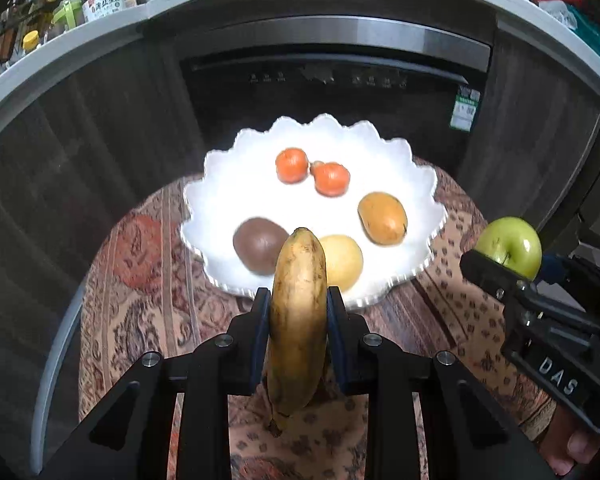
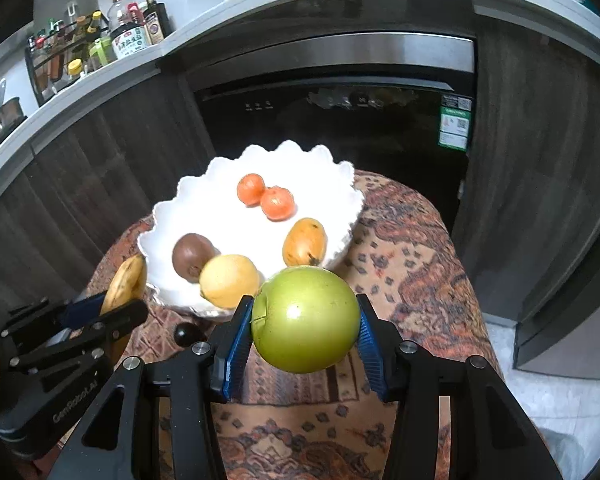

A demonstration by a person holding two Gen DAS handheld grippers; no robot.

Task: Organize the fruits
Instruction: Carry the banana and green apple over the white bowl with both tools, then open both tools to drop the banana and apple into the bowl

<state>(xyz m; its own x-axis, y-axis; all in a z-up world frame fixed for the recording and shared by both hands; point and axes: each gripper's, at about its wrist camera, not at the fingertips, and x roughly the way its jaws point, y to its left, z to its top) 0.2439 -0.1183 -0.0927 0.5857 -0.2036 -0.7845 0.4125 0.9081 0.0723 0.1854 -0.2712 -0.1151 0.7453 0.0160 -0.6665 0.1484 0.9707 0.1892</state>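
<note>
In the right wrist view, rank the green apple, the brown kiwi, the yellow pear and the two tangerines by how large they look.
1. Green apple, though it sits nearest the camera, in the right gripper.
2. Yellow pear.
3. Brown kiwi.
4. Two tangerines, farthest back; too alike to separate.

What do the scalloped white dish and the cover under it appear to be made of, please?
The scalloped dish looks like glazed ceramic or porcelain, though white glass is possible: smooth, bright white, with a crisp wavy rim. The cover beneath it looks like woven or printed fabric: matte, with a rug-like ornamental pattern in tan, rust and brown, draping over the edge of the round table.
</note>
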